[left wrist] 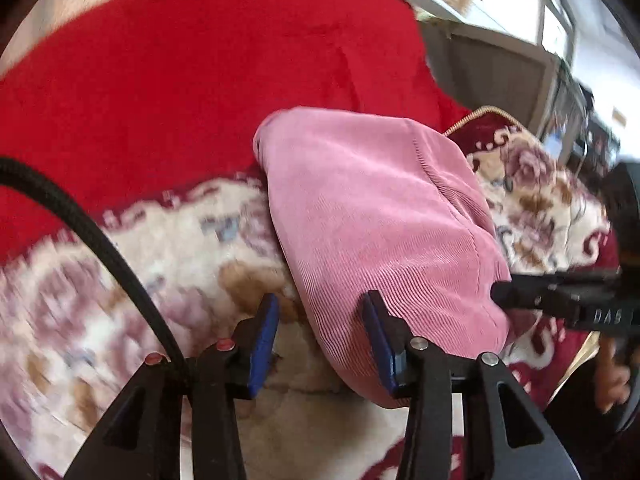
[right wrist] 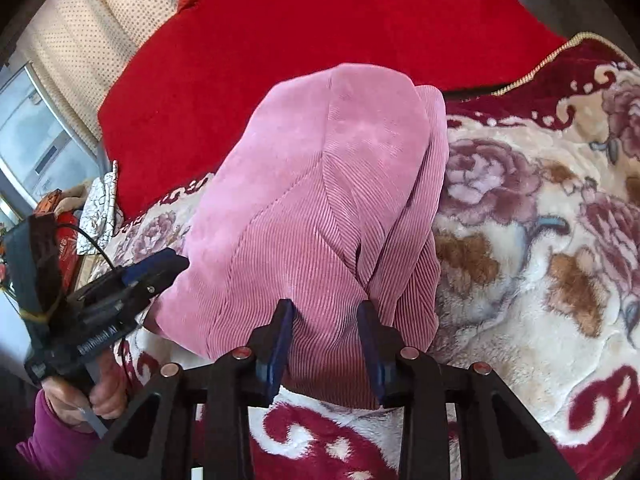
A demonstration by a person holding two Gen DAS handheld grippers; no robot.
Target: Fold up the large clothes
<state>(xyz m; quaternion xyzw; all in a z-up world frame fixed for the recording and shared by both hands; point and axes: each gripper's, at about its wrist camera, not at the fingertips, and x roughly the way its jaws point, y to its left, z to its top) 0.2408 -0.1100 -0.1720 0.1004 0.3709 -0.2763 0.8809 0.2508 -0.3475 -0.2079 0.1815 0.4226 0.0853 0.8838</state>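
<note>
A pink corduroy garment (left wrist: pixel 376 220) lies folded into a compact bundle on a floral blanket (left wrist: pixel 168 248); it also shows in the right wrist view (right wrist: pixel 320 208). My left gripper (left wrist: pixel 320 320) is open, its right finger against the bundle's near-left edge, its left finger over the blanket. My right gripper (right wrist: pixel 326 320) is open with the bundle's near edge between its fingers, not clamped. The right gripper shows in the left wrist view (left wrist: pixel 560 300) at the bundle's right corner. The left gripper shows in the right wrist view (right wrist: pixel 160 268) at the bundle's left side.
A red cover (left wrist: pixel 180 72) spreads behind the bundle, also in the right wrist view (right wrist: pixel 320 32). The floral blanket (right wrist: pixel 540 240) has a dark red border. A curtain (right wrist: pixel 72 52) and window are at left. Small clutter (right wrist: pixel 72 220) sits beside the bed. A black cable (left wrist: pixel 80 224) crosses at left.
</note>
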